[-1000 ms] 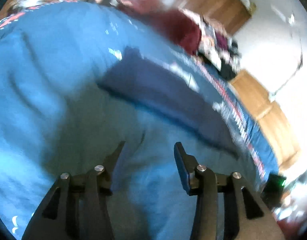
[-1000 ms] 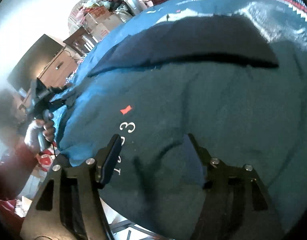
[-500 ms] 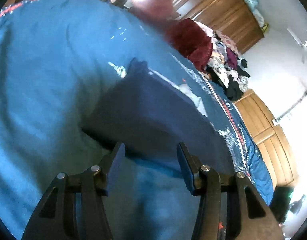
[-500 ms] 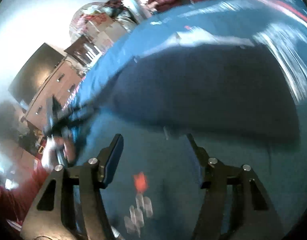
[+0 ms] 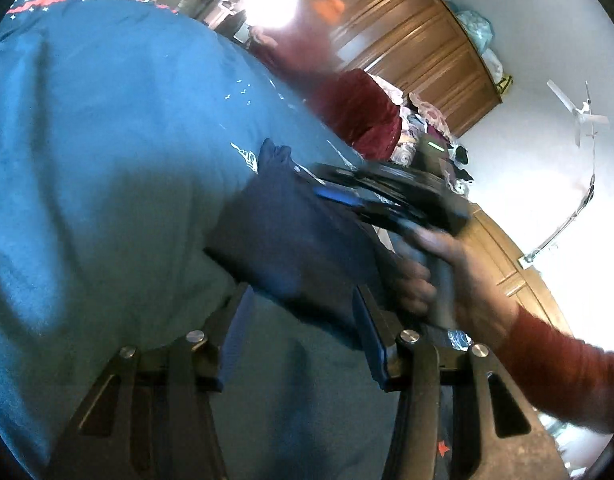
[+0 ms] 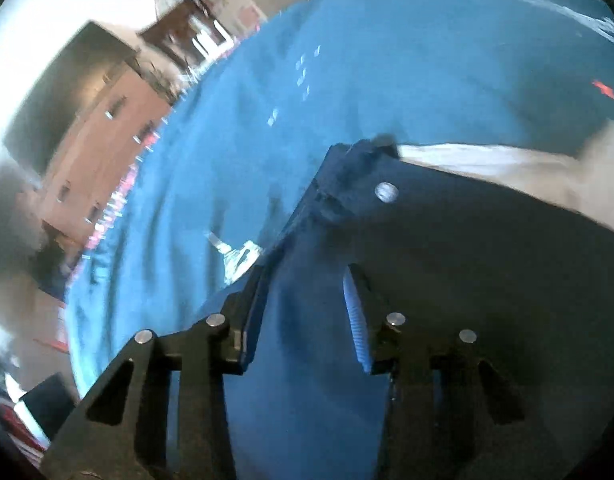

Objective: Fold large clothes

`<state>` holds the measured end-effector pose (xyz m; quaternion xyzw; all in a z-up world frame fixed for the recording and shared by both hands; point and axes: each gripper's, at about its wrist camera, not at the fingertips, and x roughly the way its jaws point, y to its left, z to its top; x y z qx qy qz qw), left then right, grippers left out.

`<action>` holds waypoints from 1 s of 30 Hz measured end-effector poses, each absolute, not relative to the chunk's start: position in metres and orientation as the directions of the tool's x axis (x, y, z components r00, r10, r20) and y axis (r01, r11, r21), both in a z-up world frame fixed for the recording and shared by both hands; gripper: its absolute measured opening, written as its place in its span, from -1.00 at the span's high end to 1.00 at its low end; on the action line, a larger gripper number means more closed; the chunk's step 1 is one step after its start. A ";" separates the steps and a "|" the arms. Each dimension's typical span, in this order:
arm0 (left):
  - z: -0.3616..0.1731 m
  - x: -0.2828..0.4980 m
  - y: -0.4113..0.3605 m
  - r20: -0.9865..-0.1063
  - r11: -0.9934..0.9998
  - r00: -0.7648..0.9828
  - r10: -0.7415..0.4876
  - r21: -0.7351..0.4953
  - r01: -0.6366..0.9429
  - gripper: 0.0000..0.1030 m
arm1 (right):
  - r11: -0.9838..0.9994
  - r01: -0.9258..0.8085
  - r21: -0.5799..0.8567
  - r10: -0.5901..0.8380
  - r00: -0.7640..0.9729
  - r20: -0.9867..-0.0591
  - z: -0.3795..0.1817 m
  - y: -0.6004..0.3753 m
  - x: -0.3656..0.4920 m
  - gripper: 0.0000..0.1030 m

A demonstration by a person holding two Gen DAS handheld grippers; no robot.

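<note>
Both grippers spread wide, nothing clamped.

Left gripper (image 5: 303, 308) fingers apart, pointing forward and down. Right gripper (image 6: 307, 300) likewise wide. In the left wrist view, the right hand (image 5: 463, 280) wraps its gripper's handle, red sleeve (image 5: 563, 376) trailing to the lower right; blurred.

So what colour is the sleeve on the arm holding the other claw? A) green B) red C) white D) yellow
B: in the left wrist view, the sleeve behind the hand gripping the right claw is red, next to the dark blue folded garment on the blue blanket.
</note>
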<state>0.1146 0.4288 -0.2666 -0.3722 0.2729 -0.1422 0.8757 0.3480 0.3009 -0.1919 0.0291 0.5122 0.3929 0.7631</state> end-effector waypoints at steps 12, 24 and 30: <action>-0.275 0.112 0.438 -0.304 0.624 0.818 -0.488 -0.777 0.083 -0.11 | 0.739 -0.474 0.479 0.649 0.309 -0.695 -0.176 0.298 0.402 0.23; -0.268 0.115 0.436 -0.343 0.633 0.809 -0.478 -0.773 0.046 -0.13 | 0.680 -0.537 0.500 0.705 0.292 -0.646 -0.143 0.302 0.362 -0.04; -0.256 0.141 0.428 -0.443 0.643 0.788 -0.427 -0.762 -0.080 -0.15 | 0.650 -0.577 0.495 0.738 0.321 -0.594 -0.123 0.224 0.265 -0.15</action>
